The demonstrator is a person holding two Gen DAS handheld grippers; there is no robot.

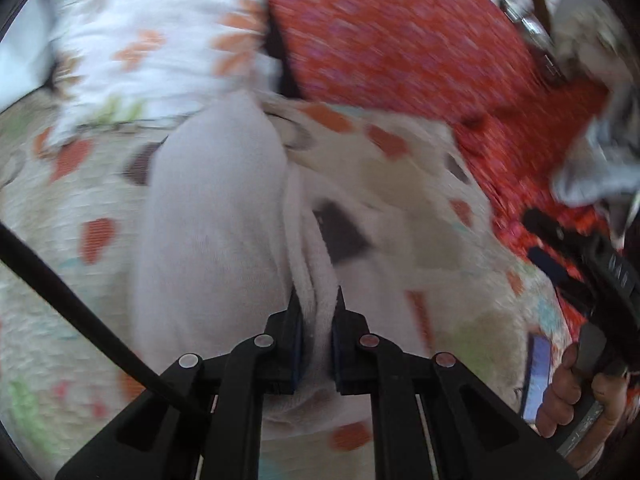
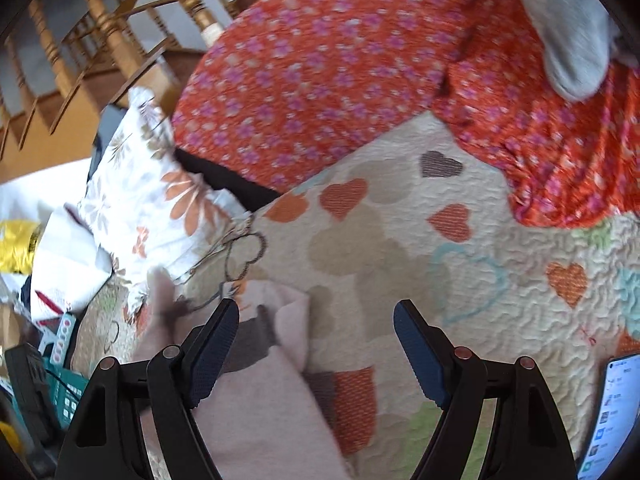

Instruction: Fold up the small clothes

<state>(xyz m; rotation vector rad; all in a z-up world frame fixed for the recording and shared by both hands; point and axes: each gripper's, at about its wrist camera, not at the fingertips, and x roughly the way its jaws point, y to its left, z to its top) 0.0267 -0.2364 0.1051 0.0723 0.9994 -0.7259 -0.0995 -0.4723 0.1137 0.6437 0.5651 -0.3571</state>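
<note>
Left wrist view, pose: left gripper [image 1: 317, 312] angled steeply down at the bed, whole picture smeared with blur.
Left wrist view, grip: clenched on a bunched edge of the pale pink garment [image 1: 212, 216], cloth squeezed between the pads and trailing away toward the far side, draped over the heart-print quilt [image 1: 48, 208].
Left wrist view, around: floral pillow [image 1: 152, 40] far left, orange flowered cloth [image 1: 400, 40] far right, grey sock [image 1: 596, 168] at the right edge. Black cable [image 1: 72, 300] slanting across near left. Bare hand [image 1: 576, 392] near right wrapped round the handle of the other tool, phone [image 1: 536, 376] just beside it on the quilt.

Right wrist view, pose: right gripper [image 2: 316, 356] tilted down over the quilt [image 2: 500, 320], not as steep.
Right wrist view, grip: released, fingers spread wide, nothing pinched. Pink garment [image 2: 256, 420] lying near left, running under the left finger [image 2: 212, 352]; touching or not, can't tell.
Right wrist view, around: orange cloth [image 2: 320, 80] piled across the far side, sock [image 2: 568, 32] on top at far right. Pillow [image 2: 160, 200] on the left, wooden railing [image 2: 100, 32] beyond it, clutter down the near left edge. Lit phone [image 2: 612, 412] near right.
</note>
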